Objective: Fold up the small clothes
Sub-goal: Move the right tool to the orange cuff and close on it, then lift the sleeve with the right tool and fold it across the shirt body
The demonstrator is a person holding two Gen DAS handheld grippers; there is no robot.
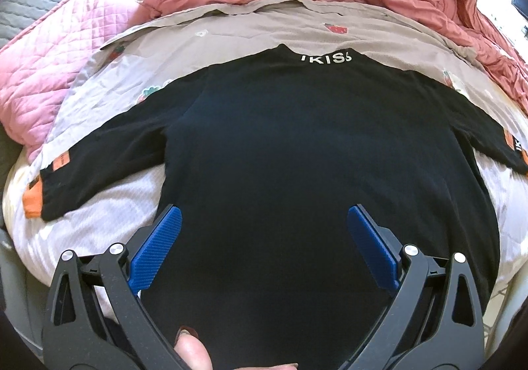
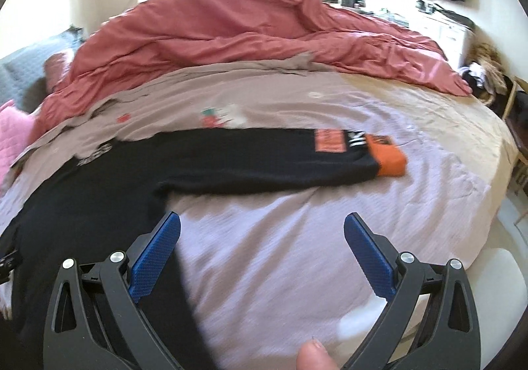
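Left gripper (image 1: 264, 231) jaws spread wide, right gripper (image 2: 262, 234) likewise — thumbs behind both.

A black long-sleeved top (image 1: 297, 152) lies spread flat on the bed, collar at the far end with white lettering across it. Both sleeves stretch straight out to the sides. Each sleeve ends in an orange cuff (image 2: 391, 159), with an orange patch (image 2: 330, 140) just short of it.

Sweater (image 1: 297, 145) flat on bed (image 2: 330, 211), duvet (image 2: 231, 27) prob. behind
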